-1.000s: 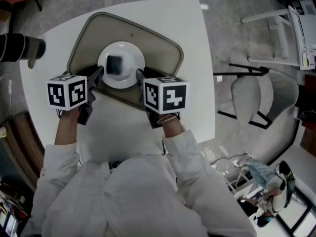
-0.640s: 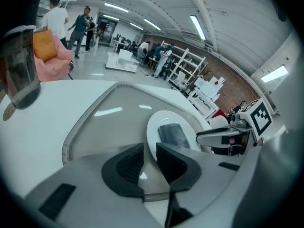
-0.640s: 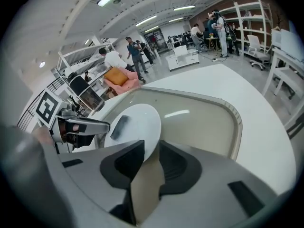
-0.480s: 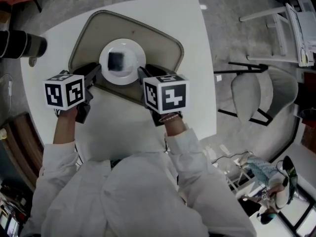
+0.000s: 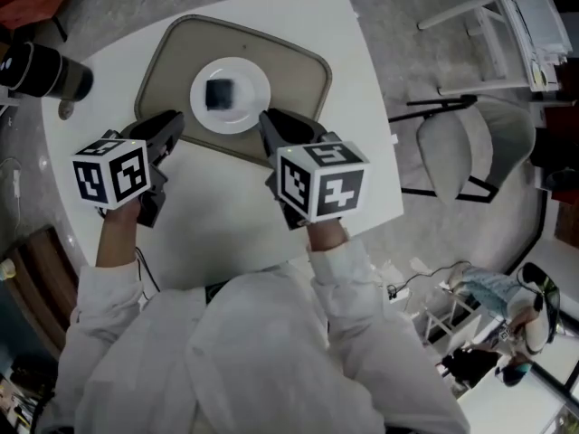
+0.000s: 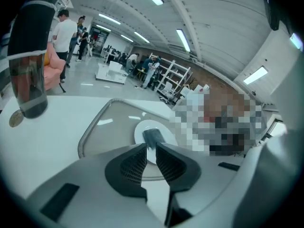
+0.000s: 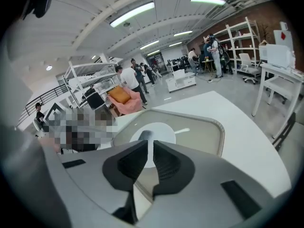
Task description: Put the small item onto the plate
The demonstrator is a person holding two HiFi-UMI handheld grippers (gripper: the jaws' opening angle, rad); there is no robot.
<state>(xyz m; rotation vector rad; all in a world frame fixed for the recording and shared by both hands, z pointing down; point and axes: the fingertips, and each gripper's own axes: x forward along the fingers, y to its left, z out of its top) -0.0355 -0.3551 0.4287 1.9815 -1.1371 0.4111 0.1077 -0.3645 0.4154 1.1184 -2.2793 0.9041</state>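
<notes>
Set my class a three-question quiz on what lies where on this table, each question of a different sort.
1. True or false: the small dark item lies on the white plate.
2. The plate stands on: A) a cloth, B) the tan tray, C) a box.
3. In the head view, the black cylinder stands on the table to the tray's ____.
Key: 1 true; 2 B; 3 left.

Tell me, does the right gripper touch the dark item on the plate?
Apart. The head view shows bare plate between the right gripper and the dark item.
</notes>
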